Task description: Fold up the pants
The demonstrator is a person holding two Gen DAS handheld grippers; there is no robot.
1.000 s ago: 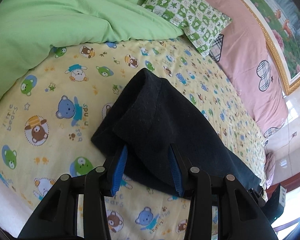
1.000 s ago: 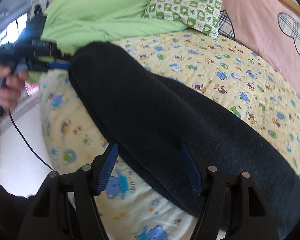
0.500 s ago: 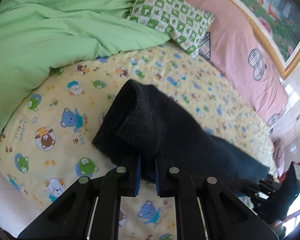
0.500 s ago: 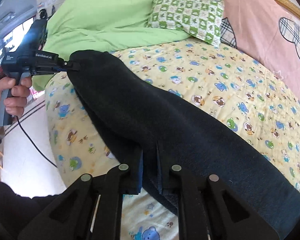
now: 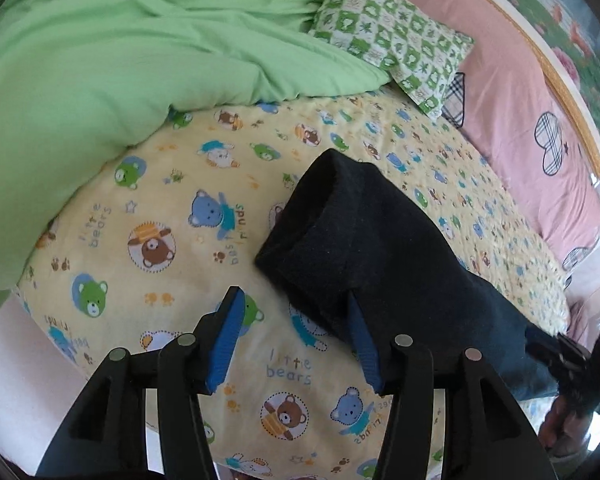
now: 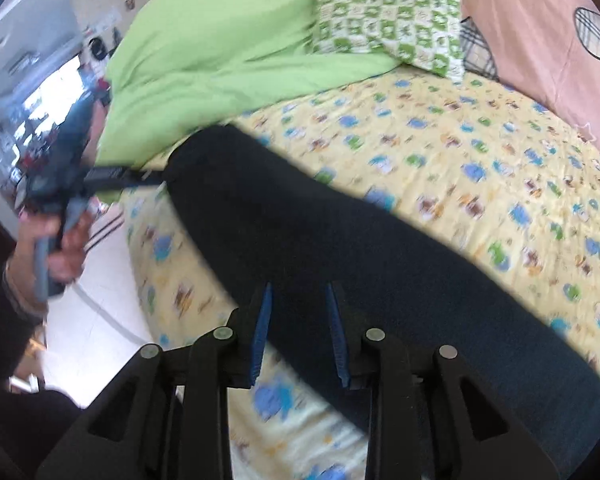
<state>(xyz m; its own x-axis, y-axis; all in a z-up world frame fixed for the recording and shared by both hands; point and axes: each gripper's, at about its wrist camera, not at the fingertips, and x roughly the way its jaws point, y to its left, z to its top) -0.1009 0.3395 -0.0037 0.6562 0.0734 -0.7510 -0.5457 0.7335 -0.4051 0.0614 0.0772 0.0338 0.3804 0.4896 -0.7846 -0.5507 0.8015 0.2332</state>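
Lying doubled lengthwise on the bed (image 5: 172, 280), the pants (image 5: 372, 248) still need cross-folds. Left tongs (image 5: 296, 340) and right tongs (image 6: 300, 332) have just been opening, both released, gripping nothing.

My left wrist camera sat just behind its left gripper (image 5: 296, 340), angled steeply down and close over the yellow bear-print sheet (image 5: 172, 280), facing toward the green checked pillow (image 5: 392, 40). My right wrist camera looked the same way from behind the right gripper (image 6: 299, 334), nearer the other end of the dark pants (image 6: 340, 248). Both views shared the pants (image 5: 380, 248), sheet, pillow and green duvet (image 6: 228, 40). The right view was blurred; it also caught the left gripper (image 6: 150, 178) at its left edge.
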